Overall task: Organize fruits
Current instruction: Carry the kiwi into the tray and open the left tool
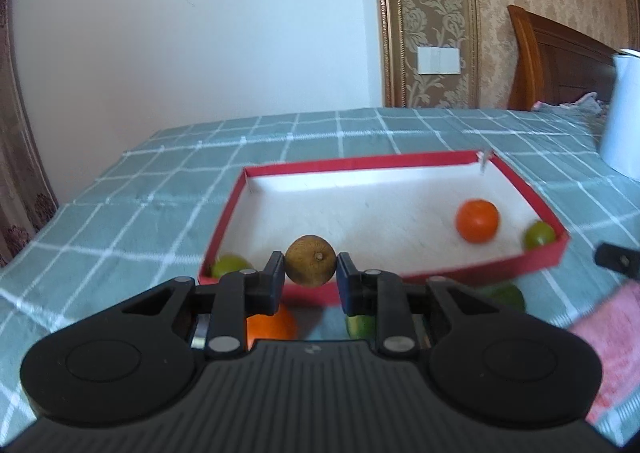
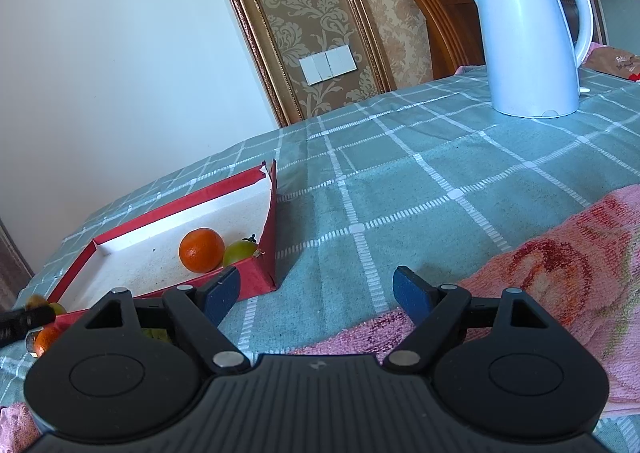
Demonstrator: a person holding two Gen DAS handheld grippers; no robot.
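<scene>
Two grippers are in this scene, and only one is busy. The left gripper (image 1: pixel 310 277) has its jaws pinching a small brown fruit (image 1: pixel 310 261), one pad on each side of it. The fruit sits right between the pads, at the middle of the left wrist view, and it hangs just above the near wall of the red box (image 1: pixel 460 277).

What could go wrong? The fruit is round and smooth, and the pads touch only its two sides. A quick swing could let it slip out and roll on the table (image 1: pixel 120 213). It could also bump the near wall of the box if it goes in too low.

Under the left gripper, at about 6 o'clock from the brown fruit, an orange (image 1: pixel 272 323) and a green fruit (image 1: pixel 360 325) lie on the table outside the box. Farther off, inside the box, another orange (image 1: pixel 477 221) sits at about 2 o'clock, with a green fruit (image 1: pixel 539 235) in the corner beside it.

The right gripper (image 2: pixel 316 293) has its jaws spread wide and holds nothing. It hangs over the edge of a pink towel (image 2: pixel 560 265), just right of the box. At 1 o'clock, far back, stands a white kettle (image 2: pixel 528 37).
</scene>
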